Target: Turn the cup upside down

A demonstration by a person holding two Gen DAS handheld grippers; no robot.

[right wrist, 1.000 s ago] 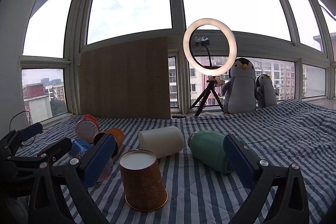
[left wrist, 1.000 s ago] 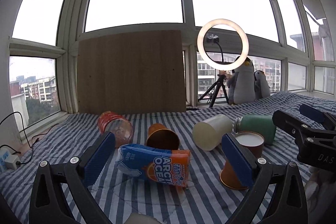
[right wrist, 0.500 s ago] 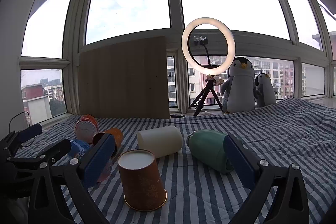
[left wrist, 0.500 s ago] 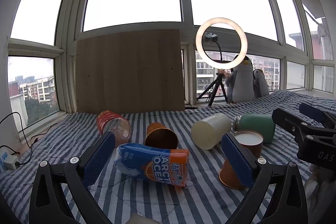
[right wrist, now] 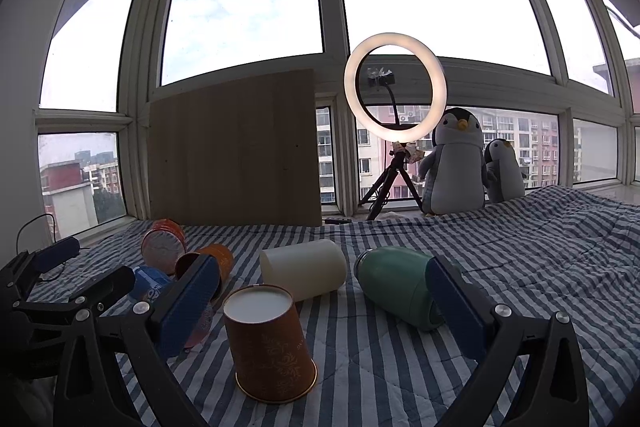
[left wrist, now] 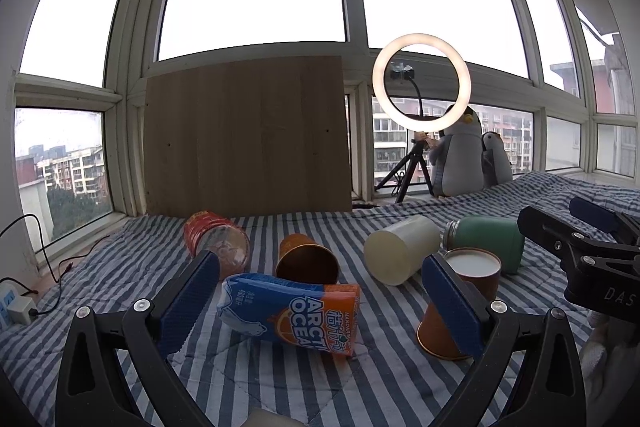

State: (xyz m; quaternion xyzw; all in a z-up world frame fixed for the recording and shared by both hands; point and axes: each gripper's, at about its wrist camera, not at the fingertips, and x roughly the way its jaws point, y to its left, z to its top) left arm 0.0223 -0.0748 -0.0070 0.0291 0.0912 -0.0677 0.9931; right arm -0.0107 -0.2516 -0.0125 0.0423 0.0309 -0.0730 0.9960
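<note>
- Orange paper cup already standing mouth-down on the striped blanket, white base facing up, wide rim flat on the fabric; by that look, flip done or very nearly so.
- Sitting near the front of the blanket, between the two tools, just in front of the cream cylinder and left of the green bottle, apart from both.
- Right gripper with blue pads spread wide, nothing between them; cup in front of the gap and toward the left pad, not touched. Probably held off so as not to tip a light cup on soft bedding.
- Left gripper likewise spread wide and empty, aimed at the juice carton lying flat on its side; the flipped cup half hidden behind its right pad.
- Second orange cup lying on its side, mouth toward the camera, beside a fallen red bottle; possibly another candidate for flipping, not certain.
- Wooden board leaning against the window, likely as a plain backdrop; ring light on its tripod and two penguin toys well behind the work area.
- Risk: soft, quilted surface giving an uneven seat, so a nudge from either pad could topple the cup.
</note>
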